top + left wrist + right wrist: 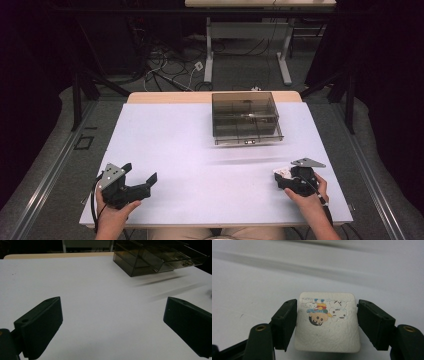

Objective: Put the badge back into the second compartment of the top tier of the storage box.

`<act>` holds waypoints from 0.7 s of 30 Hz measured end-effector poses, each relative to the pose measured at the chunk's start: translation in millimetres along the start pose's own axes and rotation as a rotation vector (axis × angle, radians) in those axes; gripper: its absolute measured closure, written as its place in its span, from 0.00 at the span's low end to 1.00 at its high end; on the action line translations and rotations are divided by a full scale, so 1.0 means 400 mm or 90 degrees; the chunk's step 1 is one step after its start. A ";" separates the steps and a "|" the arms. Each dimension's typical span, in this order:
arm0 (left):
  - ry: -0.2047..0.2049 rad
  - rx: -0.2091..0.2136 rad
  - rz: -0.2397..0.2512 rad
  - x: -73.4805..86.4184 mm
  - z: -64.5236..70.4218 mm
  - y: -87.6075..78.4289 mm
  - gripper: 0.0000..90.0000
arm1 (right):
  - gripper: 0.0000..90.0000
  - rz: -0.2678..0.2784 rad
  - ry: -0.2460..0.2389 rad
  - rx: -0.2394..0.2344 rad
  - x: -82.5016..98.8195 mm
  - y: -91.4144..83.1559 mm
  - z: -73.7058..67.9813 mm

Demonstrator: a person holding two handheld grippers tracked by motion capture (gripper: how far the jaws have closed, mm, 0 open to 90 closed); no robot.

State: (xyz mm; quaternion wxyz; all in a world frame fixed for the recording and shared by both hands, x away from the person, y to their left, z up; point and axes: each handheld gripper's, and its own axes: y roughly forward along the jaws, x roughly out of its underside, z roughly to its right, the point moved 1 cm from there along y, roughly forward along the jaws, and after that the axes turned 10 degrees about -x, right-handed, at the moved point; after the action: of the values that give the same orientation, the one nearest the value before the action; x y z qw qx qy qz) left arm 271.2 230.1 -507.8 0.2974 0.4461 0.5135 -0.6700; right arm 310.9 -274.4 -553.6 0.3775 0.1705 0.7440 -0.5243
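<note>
A white square pad (328, 327) printed with a small cartoon figure lies flat on the white table (200, 150). In the right gripper view my right gripper (327, 322) has one jaw against each of its side edges. In the high view this gripper (286, 176) rests near the table's front right, with the white pad (283, 172) at its tip. My left gripper (141, 176) sits at the front left. Its jaws are spread wide over bare table and hold nothing, as the left gripper view (112, 322) also shows.
A smoky clear plastic drawer box (244, 116) stands at the back centre-right of the table, its low drawer (249, 141) pulled out toward me. It also appears in the left gripper view as the box (150, 257) at the upper right. A desk frame and cables lie beyond the table.
</note>
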 end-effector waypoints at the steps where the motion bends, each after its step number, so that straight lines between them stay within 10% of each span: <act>1: 0.000 0.000 0.000 0.000 0.000 0.000 0.03 | 0.37 0.000 0.002 0.003 0.000 -0.001 0.000; 21: 0.003 -0.001 0.000 0.000 0.000 -0.001 0.03 | 0.37 0.015 0.010 0.020 -0.013 -0.005 -0.011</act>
State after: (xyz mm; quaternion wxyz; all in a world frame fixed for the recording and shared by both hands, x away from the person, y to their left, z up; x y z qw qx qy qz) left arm 271.0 230.2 -507.6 0.2966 0.4473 0.5144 -0.6688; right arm 311.5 -270.5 -547.6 0.3752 0.1896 0.7364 -0.5301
